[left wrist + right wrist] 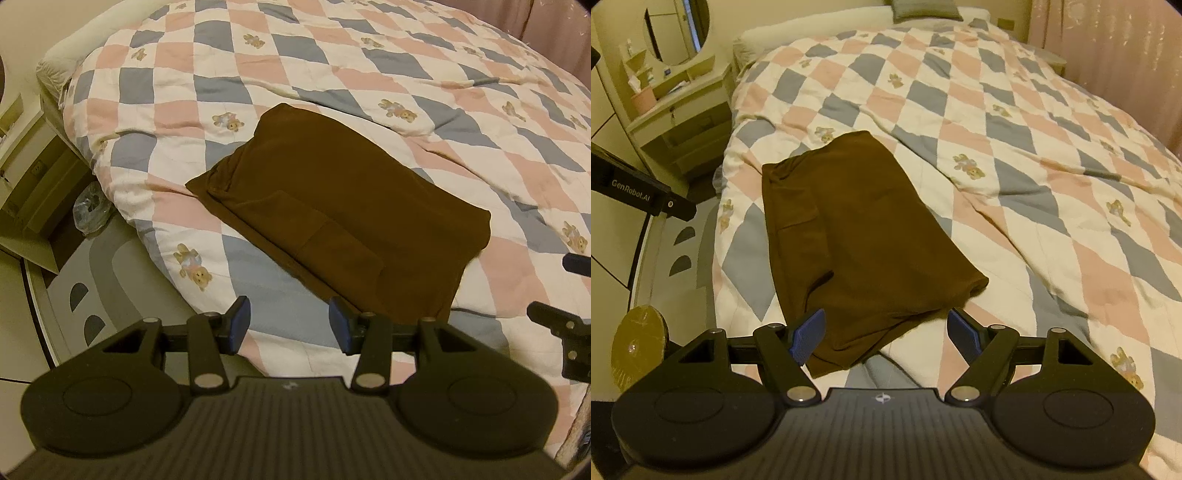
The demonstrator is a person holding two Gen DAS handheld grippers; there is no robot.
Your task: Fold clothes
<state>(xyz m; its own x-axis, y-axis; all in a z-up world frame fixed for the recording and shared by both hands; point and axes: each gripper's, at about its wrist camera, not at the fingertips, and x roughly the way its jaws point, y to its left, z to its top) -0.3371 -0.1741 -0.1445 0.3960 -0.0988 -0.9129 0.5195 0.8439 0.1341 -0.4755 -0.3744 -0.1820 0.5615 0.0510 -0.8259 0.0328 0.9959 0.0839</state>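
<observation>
A dark brown garment (340, 206) lies folded into a rough rectangle on the checked quilt (443, 96), a pocket seam showing on top. My left gripper (290, 326) hovers open just short of its near edge, nothing between the blue pads. In the right wrist view the same brown garment (857, 229) stretches away from me; my right gripper (888, 336) is open above its near end, the cloth lying under and between the fingers, not pinched. The right gripper's black frame (565, 332) shows at the left view's right edge.
The quilt (1052, 166) of pink, blue and white squares with bears covers the bed. A cream dresser (683, 122) with a round mirror stands at the left. A patterned floor mat (85, 295) and a clear bag (90, 206) lie beside the bed. Pink curtains (1126, 66) hang at the right.
</observation>
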